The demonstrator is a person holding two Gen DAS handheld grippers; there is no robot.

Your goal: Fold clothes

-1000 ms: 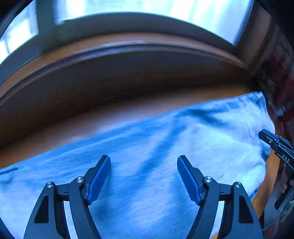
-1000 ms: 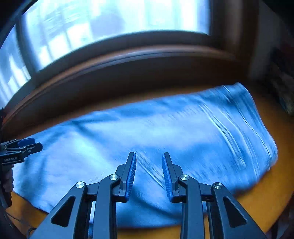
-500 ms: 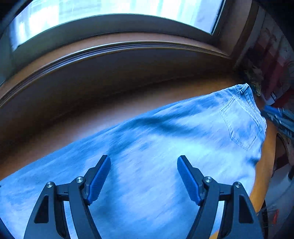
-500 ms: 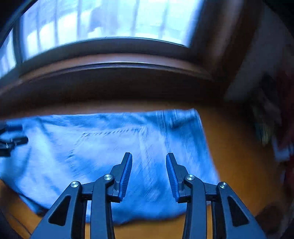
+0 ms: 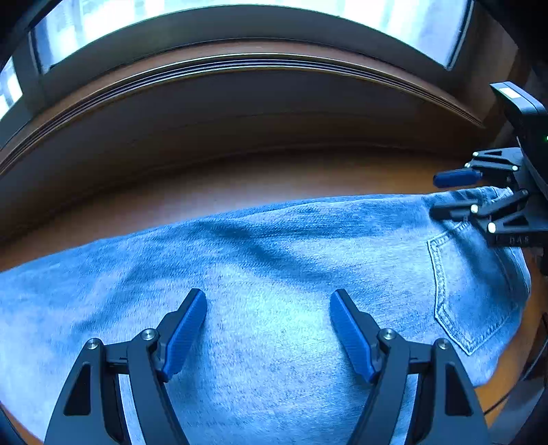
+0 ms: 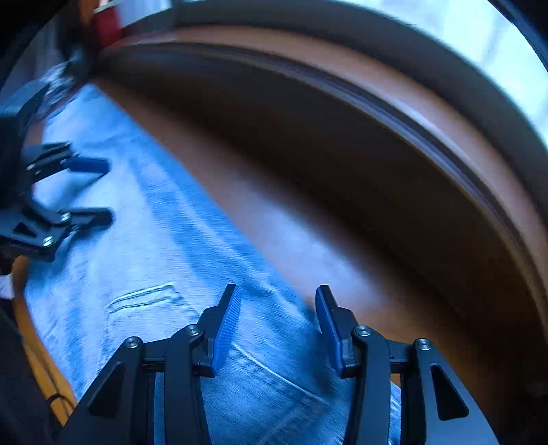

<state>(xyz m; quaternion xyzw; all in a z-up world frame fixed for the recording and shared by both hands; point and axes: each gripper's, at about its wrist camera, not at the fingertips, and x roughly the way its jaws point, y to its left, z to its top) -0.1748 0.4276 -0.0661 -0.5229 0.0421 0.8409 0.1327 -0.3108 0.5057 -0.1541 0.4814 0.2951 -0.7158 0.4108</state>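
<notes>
Light blue jeans lie flat along the wooden table, with a back pocket at their right end. My left gripper hovers open over the middle of the denim and holds nothing. My right gripper stands open at the far right corner of the waist end, pointing left, one finger over the cloth's far edge. In the blurred right wrist view, the right gripper straddles the far edge of the jeans with nothing between its fingers. The left gripper shows open at the left.
A dark wooden wall and sill rise behind the table under a bright window. A bare strip of table runs between the jeans and the wall. The table's front edge shows at the lower right.
My right gripper has swung round to the waist end of the jeans, now faces left along them, and stands wider open. The left gripper stays open over the denim.
</notes>
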